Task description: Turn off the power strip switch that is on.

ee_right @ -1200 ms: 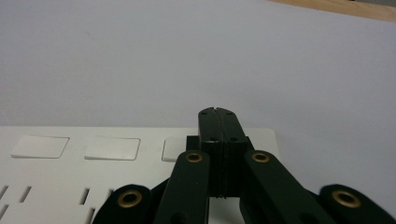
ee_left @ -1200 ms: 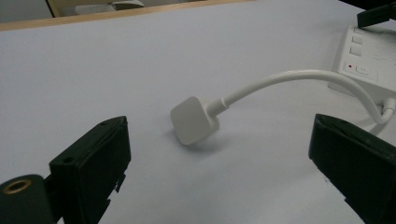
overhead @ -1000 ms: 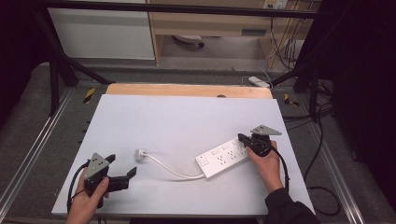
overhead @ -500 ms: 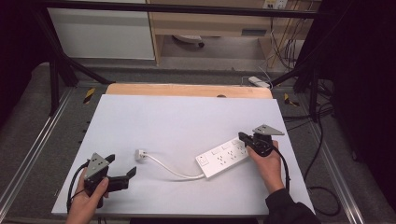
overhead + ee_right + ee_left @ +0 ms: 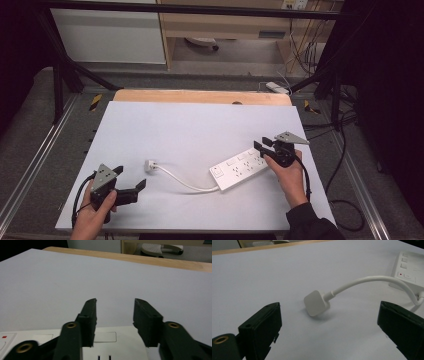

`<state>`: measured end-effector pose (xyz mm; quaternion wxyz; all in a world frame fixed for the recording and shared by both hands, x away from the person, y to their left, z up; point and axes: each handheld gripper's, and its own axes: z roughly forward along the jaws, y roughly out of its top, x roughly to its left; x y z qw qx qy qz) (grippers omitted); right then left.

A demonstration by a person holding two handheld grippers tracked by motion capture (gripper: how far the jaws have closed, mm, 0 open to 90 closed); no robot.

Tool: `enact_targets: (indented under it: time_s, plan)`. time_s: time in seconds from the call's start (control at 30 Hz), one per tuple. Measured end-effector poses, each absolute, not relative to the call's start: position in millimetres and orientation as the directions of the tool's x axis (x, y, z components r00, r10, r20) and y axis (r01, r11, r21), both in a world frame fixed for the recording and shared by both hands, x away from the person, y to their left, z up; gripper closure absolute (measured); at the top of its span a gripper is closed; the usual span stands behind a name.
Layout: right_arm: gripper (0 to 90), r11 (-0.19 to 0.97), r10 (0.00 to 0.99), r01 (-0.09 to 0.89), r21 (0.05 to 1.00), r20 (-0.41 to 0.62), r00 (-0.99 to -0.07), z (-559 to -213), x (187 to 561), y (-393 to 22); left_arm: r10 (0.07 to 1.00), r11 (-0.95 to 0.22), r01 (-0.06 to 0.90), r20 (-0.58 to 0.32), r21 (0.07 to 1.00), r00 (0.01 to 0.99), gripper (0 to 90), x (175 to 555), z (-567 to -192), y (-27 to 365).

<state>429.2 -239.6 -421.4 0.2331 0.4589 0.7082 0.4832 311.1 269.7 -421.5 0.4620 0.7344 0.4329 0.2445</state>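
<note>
A white power strip (image 5: 237, 170) lies flat on the white table (image 5: 190, 125), right of centre. Its white cable (image 5: 185, 182) curves left to a white plug (image 5: 150, 165) lying on the tabletop. My right gripper (image 5: 262, 145) hovers over the strip's right end, open with nothing between its jaws; in the right gripper view the strip's end (image 5: 107, 338) lies just under them. My left gripper (image 5: 131, 178) rests near the front left corner, wide open, pointing at the plug (image 5: 316, 302) a short way ahead and not touching it.
A wooden strip (image 5: 200, 96) borders the table's far edge. Metal rails (image 5: 30, 170) run along both sides. Cables hang off the right side (image 5: 345, 200), and a small white adapter (image 5: 276, 87) lies on the floor beyond the table.
</note>
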Motion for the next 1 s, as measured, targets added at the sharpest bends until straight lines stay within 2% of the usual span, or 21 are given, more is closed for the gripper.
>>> enact_targets:
  time_s: [0.23,0.5,0.63,1.0]
  plan:
    - [25.5,0.086,0.884,0.399,0.913,0.115,-0.452,-413,427,-239,0.863,-0.198,0.410,-0.039,0.890,0.503,5.7,311,-421,270]
    - [6.1,0.072,0.886,0.374,0.925,0.113,-0.450,-401,423,-236,0.863,-0.196,0.411,-0.042,0.890,0.503,5.7,311,-421,270]
    - [3.3,0.091,0.880,0.361,0.928,0.095,-0.466,-395,420,-234,0.863,-0.196,0.410,-0.041,0.891,0.503,5.7,311,-421,270]
    - [2.6,0.071,0.892,0.314,0.947,0.081,-0.445,-386,415,-238,0.863,-0.192,0.410,-0.045,0.892,0.502,5.7,311,-421,270]
